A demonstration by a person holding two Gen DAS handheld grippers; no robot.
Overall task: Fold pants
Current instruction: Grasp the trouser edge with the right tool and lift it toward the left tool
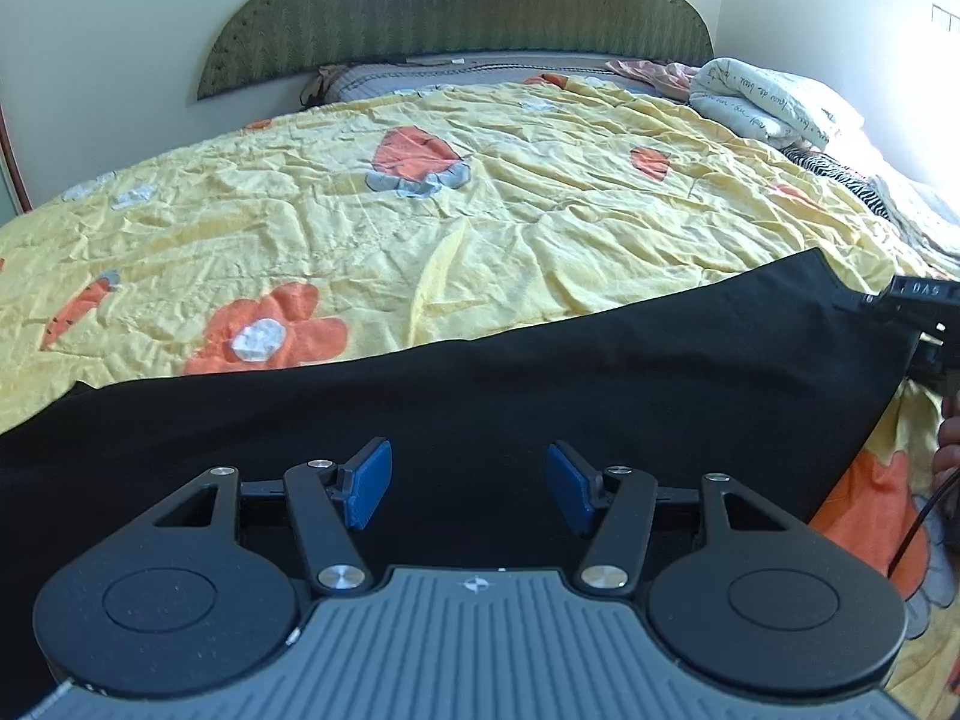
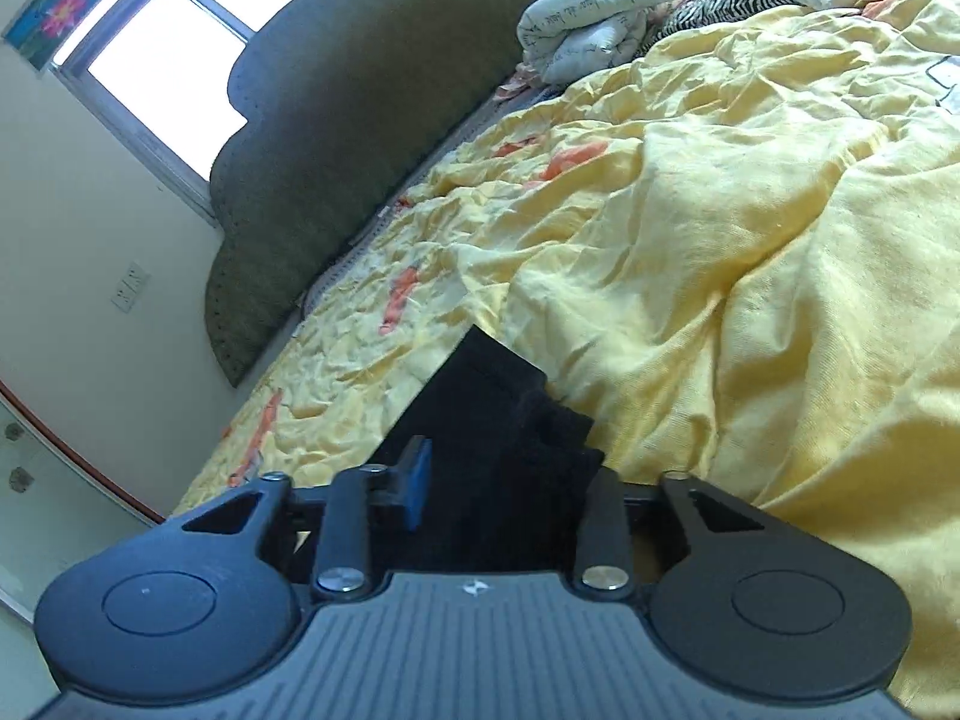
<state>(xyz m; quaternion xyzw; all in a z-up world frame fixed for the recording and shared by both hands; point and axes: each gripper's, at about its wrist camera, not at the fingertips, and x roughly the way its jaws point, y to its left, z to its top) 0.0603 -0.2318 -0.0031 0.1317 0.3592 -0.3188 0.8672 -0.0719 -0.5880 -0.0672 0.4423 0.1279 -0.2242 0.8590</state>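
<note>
Pants point(image 1: 480, 396) span beneath the spread-apart left gripper point(image 1: 469, 489), far edge ahead. Right gripper point(image 2: 504, 480) pinches a pants corner; bare yellow bedspread point(image 1: 420, 210) beyond.

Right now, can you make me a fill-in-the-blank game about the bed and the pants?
1. The pants are the color ____.
2. The bedspread is mostly ____ with orange flowers.
3. The left gripper has its blue pads ____ over the pants.
4. The headboard is the color ____.

Missing words: black; yellow; open; green
</note>
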